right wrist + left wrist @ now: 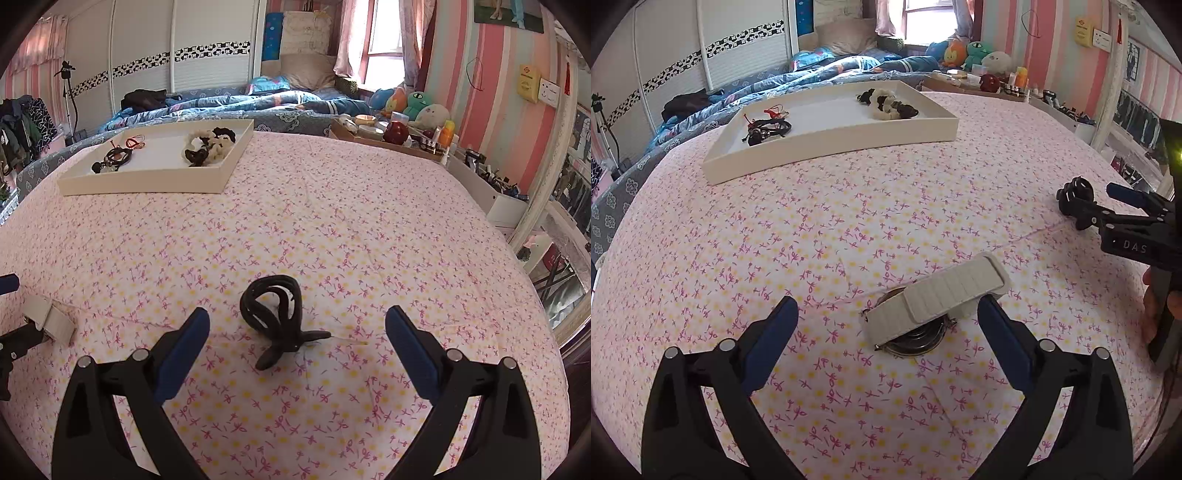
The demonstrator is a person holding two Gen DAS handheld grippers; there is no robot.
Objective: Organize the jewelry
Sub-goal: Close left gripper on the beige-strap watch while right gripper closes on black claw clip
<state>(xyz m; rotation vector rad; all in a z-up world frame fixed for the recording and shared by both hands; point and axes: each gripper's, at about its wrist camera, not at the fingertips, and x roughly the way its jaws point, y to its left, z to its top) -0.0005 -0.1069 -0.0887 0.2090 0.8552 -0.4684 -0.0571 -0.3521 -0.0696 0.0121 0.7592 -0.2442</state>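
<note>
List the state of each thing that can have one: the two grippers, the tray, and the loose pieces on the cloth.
Left hand-held gripper: open, holding nothing.
Right hand-held gripper: open, holding nothing.
Watch with white strap: lying on the cloth, between the left fingers, not gripped.
Black hair tie: lying on the cloth, not gripped.
White tray: holds two groups of pieces.

Trays: one white tray [827, 147]
Clusters in tray: two, dark cord bracelets [768, 129] and black-and-white scrunchies [886, 101]
Watches on worktop: one white-strap watch [934, 306]
Loose black hair ties: one [275, 314]
Tools: two, left tool [886, 339] and right tool [297, 347]
</note>
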